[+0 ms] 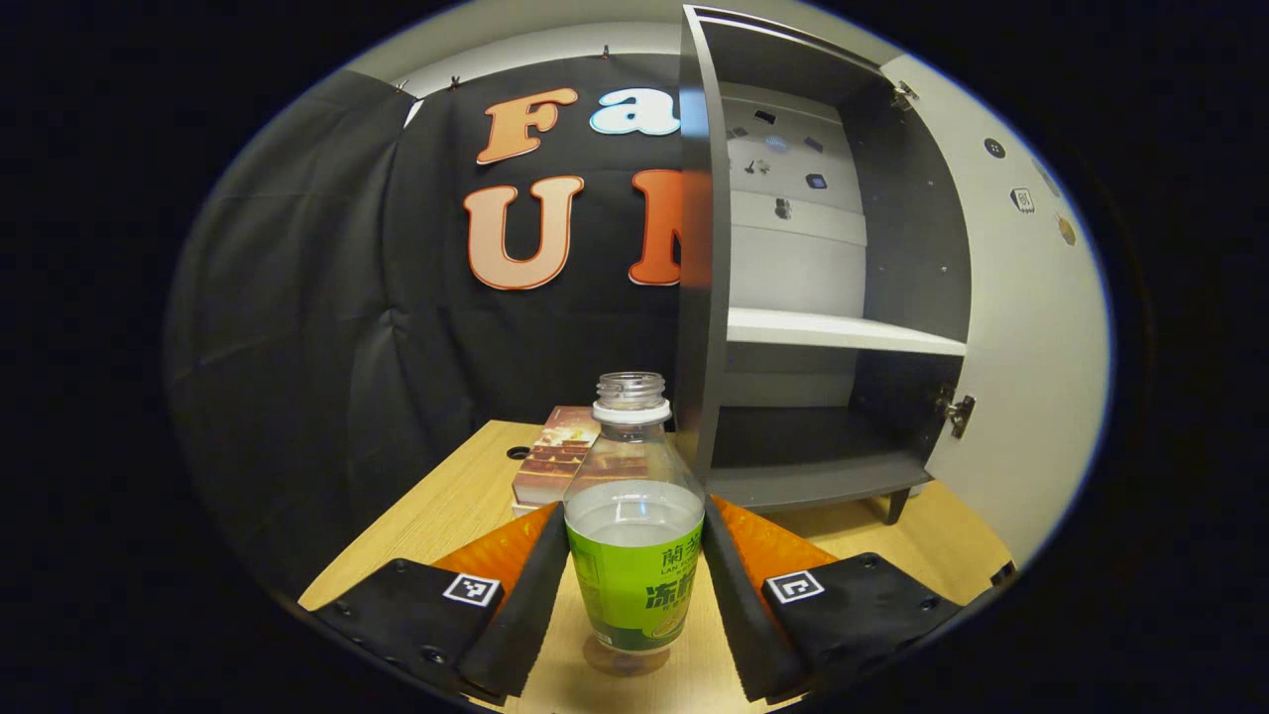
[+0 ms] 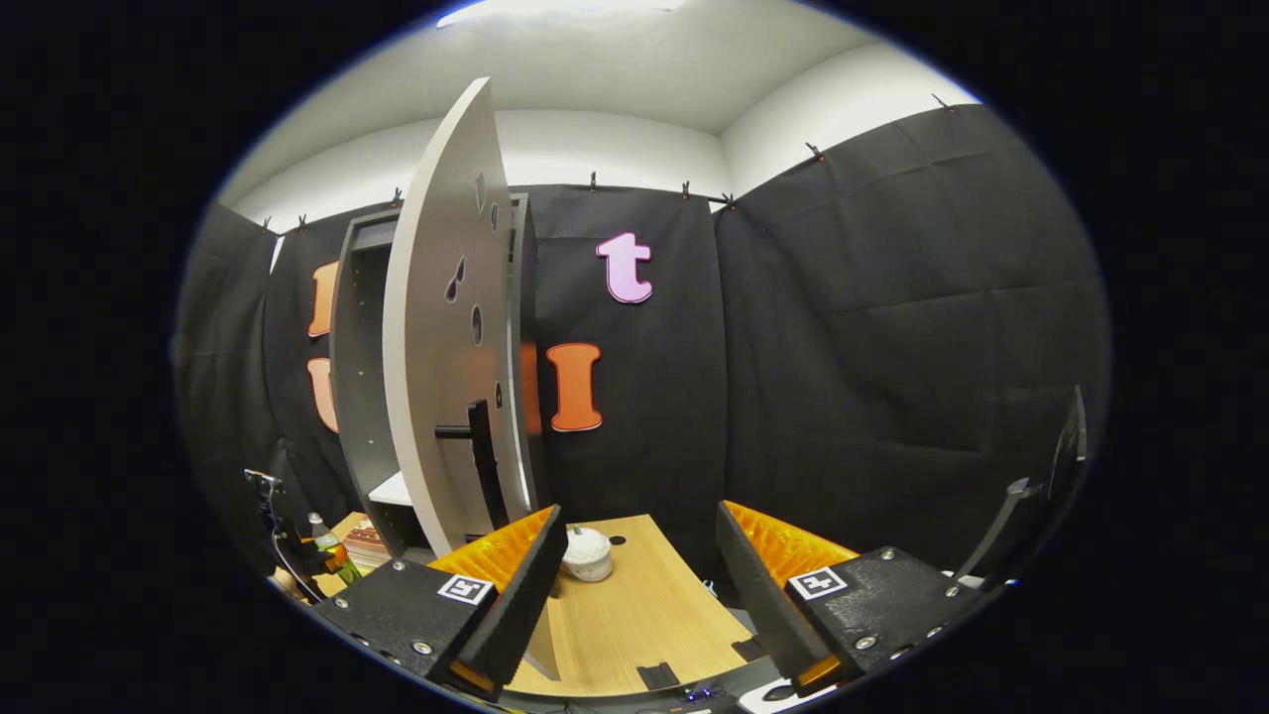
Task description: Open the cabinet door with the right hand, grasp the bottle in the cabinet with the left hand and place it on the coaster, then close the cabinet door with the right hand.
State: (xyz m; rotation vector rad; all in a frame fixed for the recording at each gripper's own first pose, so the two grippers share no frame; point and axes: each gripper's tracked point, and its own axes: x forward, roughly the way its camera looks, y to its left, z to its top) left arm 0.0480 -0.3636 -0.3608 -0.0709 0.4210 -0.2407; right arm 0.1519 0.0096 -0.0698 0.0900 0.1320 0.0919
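Left gripper view looks along the left gripper [image 1: 634,585], whose jaws stand on either side of the bottle [image 1: 634,535]. The bottle is upright on the wooden table [image 1: 446,516], uncapped, clear in its upper part with a green label round its lower half. Both fingers [image 1: 520,595] lie close against the label; whether they press on it or merely flank it cannot be told. No coaster can be made out under the bottle's base. Just behind the bottle a book [image 1: 555,456] lies flat on the table. To the right stands the cabinet [image 1: 843,327], its door [image 1: 1021,327] swung wide open, a pale shelf [image 1: 843,332] across its middle and the lower compartment bare.

In the right gripper view the right gripper [image 2: 634,585] hangs with its jaws spread wide and nothing between them. Beyond them lies the table with a small white lidded pot [image 2: 587,553], just beside the left finger. The open door is seen nearly edge-on ahead and to the left, its dark handle [image 2: 481,461] facing the camera, well apart from the jaws. Far left, low down, the bottle is seen small beside the other gripper.
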